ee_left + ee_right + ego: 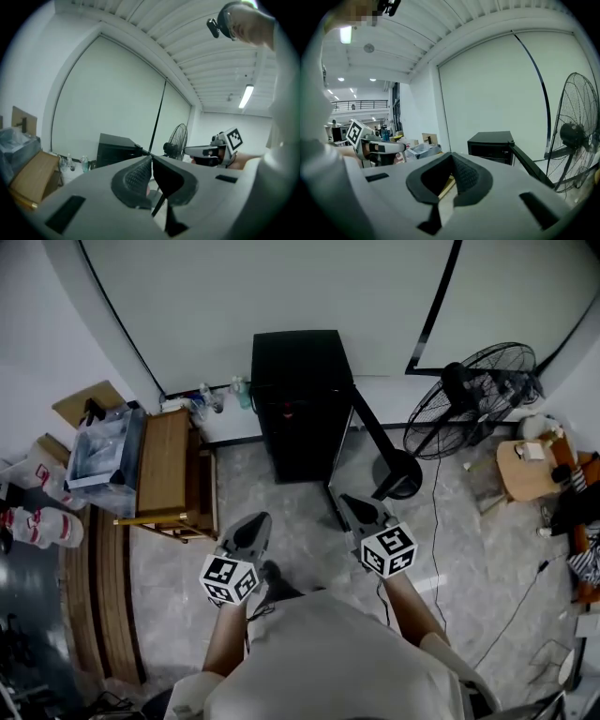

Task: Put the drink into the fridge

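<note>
The black fridge [300, 399] stands against the far wall, and its door [375, 432] is swung open toward me on the right. Several drink bottles [225, 395] stand on a low white ledge left of it; the left gripper view shows the bottles [77, 163] beside the fridge [115, 147]. My left gripper [251, 529] and right gripper [361, 512] hover side by side over the floor, short of the fridge. Both are shut with nothing in them: the left gripper [151, 159] has its tips touching, and the right gripper [451, 155] does too, with the fridge [492, 146] ahead of it.
A wooden side table [169, 474] stands at the left with a clear plastic box [108, 446] behind it. A big standing fan [478, 399] and its round base [398, 474] sit right of the fridge door. A cable [436, 549] trails over the floor.
</note>
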Available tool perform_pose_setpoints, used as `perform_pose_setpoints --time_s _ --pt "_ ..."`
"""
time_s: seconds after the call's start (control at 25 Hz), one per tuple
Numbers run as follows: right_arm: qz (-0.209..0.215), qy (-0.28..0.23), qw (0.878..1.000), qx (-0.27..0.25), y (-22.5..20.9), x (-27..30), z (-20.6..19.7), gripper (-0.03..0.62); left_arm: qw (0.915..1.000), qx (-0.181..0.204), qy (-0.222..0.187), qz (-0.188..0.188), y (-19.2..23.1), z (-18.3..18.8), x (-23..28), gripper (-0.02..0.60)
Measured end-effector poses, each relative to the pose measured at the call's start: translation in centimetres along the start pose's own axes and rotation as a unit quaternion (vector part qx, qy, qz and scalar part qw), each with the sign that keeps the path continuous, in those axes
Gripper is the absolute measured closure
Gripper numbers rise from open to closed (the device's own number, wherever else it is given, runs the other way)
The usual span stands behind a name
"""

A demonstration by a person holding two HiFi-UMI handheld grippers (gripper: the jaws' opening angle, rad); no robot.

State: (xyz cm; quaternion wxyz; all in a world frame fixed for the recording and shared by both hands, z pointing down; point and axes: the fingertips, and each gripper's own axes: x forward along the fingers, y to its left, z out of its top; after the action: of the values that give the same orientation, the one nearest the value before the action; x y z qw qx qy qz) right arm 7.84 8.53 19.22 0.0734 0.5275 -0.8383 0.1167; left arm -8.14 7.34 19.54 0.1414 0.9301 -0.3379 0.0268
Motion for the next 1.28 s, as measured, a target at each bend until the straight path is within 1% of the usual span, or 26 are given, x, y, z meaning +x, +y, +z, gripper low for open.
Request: perform_pose_setpoints --time_s 0.08,0.24,0.36,0.48,0.6,0.76,0.92,1.08,1.28 --pt "0.003 0.0 1.0 -0.001 0.1 -1.7 -0.6 0.595 0.9998 -0.014 -0.01 0.013 -1.3 -0.4 -1.1 0.571" --pt "0.008 0.005 1.0 0.002 0.1 -4.4 -2.0 0.595 0.9996 -0.008 -0.001 0.028 -3.8 -1.8 -2.8 0.571" --pt "0.01 0.008 1.0 0.006 0.5 -5.1 -2.8 0.595 0.9992 -0.01 0.0 0.039 -4.1 -2.1 -4.2 0.571" --pt "0.009 0.004 1.0 0.005 1.3 -5.2 -2.9 0.595 0.9987 -0.008 -0.007 0.051 -3.6 -1.8 -5.6 0.571" --pt "0.004 0.001 1.0 -0.004 1.9 -4.9 -2.9 0.595 0.9985 0.001 -0.005 0.055 -2.6 -1.8 -6.5 0.571" --pt "-0.01 -0.002 1.0 -0.017 2.3 -4.5 -2.6 0.595 0.9977 0.027 0.002 0.062 -0.6 -1.2 -7.5 0.571" --pt "-0.028 -0.022 0.999 -0.022 2.8 -4.1 -1.8 0.596 0.9976 0.046 0.009 0.052 0.7 -0.7 -8.2 0.571" --pt "-0.04 -0.036 0.998 -0.024 2.9 -3.8 -1.2 0.595 0.9977 0.045 0.005 0.05 1.8 -0.7 -8.5 0.571" --pt "-0.057 -0.044 0.997 -0.002 2.3 -3.3 -0.9 0.595 0.998 0.036 0.001 0.052 3.2 -0.4 -9.2 0.571"
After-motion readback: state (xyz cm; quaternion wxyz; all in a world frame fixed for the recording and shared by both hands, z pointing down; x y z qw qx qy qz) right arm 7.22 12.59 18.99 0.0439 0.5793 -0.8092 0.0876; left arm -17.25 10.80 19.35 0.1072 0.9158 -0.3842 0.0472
